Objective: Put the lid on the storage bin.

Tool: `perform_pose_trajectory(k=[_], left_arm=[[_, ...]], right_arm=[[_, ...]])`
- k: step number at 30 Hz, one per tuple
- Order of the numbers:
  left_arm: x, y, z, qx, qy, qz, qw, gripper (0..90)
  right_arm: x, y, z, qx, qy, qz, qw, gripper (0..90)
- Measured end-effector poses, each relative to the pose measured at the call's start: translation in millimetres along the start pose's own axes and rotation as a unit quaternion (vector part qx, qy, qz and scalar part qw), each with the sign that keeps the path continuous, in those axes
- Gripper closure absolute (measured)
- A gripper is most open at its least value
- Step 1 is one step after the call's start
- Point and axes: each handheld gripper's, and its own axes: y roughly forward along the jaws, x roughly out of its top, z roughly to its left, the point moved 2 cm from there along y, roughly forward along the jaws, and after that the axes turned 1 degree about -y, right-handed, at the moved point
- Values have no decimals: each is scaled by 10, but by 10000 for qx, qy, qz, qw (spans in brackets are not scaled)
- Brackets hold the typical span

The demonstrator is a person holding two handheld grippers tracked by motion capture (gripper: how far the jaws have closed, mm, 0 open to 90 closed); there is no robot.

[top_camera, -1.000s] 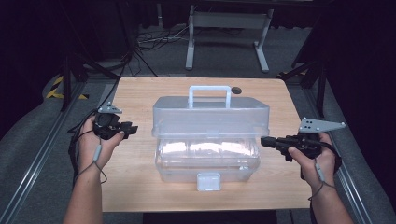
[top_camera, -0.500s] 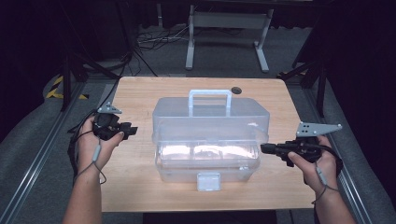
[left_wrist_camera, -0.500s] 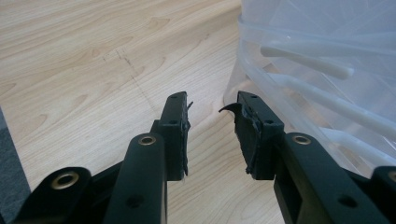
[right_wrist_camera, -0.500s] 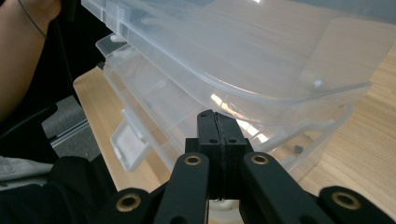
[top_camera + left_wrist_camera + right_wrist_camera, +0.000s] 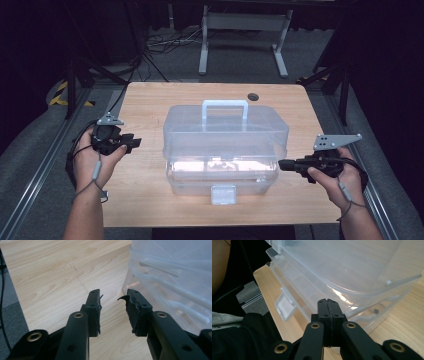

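Clear box (image 5: 225, 145) sits mid-table (image 5: 150, 105), long axis running left-right, handle (image 5: 224, 106) on top toward the far edge, latch (image 5: 223, 194) facing the near edge. Left gripper (image 5: 134, 143) is off its left end, fingers (image 5: 93, 308) partway apart with nothing between them, pointing at the box. Right gripper (image 5: 281, 165) has its fingers (image 5: 328, 308) pressed together, empty, tips right at the box's right end near the lid seam.
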Motion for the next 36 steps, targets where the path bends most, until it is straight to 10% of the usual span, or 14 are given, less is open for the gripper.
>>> perform_pose_trajectory(k=[19,22,36], left_arm=[[-35,-81,-16,159,-36,-6,9999,644],[-36,-78,-18,138,-75,3,9999,645],[-39,-63,-1,92,-70,-16,9999,645]], right_arm=[[-83,-14,47,24,50,265,9996,900],[-111,8,39,360,114,392,9985,900],[-191,54,16,117,87,720,9973,900]])
